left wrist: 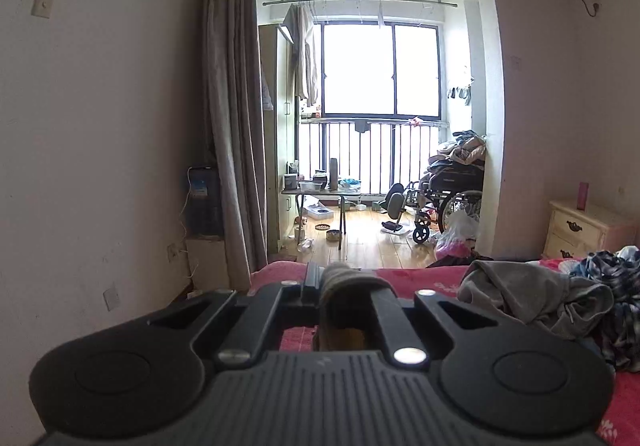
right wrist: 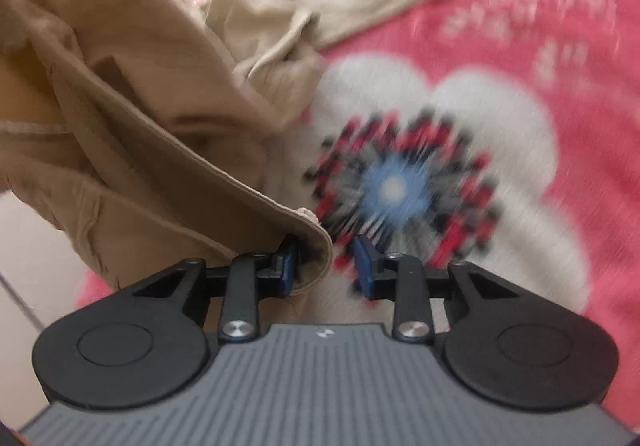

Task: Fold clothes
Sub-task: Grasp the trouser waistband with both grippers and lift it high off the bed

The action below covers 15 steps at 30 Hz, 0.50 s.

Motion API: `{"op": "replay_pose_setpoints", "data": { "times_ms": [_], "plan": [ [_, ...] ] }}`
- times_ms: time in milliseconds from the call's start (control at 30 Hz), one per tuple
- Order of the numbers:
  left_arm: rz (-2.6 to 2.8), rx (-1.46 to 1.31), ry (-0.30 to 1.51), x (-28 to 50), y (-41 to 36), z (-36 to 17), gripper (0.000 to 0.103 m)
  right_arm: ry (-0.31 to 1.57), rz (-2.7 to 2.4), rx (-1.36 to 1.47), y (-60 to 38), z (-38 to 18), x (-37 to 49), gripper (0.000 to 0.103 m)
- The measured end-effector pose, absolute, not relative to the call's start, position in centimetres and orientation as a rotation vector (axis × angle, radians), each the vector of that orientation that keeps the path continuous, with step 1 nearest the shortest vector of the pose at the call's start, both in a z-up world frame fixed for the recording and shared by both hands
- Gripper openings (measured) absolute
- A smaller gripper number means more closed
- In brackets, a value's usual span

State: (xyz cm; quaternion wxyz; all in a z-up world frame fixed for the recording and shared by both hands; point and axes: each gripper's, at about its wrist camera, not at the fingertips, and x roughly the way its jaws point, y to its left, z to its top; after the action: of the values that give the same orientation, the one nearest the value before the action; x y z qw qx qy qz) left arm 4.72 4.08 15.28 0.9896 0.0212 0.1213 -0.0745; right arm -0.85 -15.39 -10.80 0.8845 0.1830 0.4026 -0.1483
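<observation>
The left tongs (left wrist: 344, 286) are clamped on a fold of tan cloth above the pink bedspread (left wrist: 424, 278). The right tongs (right wrist: 326, 266) stand apart, with a stitched hem of the tan corduroy garment (right wrist: 132, 94) (ribbed, rumpled) against the left blue pad. Crumpled grey (left wrist: 528, 294) and plaid clothes (left wrist: 620, 286) lie nearby.

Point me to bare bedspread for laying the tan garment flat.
Free: the pink bedspread right of the tan garment, around the flower print. Crowded: the far end, with a grey garment and plaid clothes.
</observation>
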Motion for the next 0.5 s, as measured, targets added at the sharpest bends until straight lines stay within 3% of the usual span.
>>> {"op": "replay_pose_setpoints", "data": {
  "times_ms": [233, 500],
  "plan": [
    [-0.145, -0.03, 0.245, 7.0, 3.5, 22.5, 0.006, 0.65, -0.436, 0.058, -18.3, -3.5, 0.8, 0.004],
    [-0.213, -0.083, 0.152, 9.1, 0.6, 40.5, 0.006, 0.328, -0.552, -0.301, -25.6, 20.1, 4.8, 0.004]
  ]
}}
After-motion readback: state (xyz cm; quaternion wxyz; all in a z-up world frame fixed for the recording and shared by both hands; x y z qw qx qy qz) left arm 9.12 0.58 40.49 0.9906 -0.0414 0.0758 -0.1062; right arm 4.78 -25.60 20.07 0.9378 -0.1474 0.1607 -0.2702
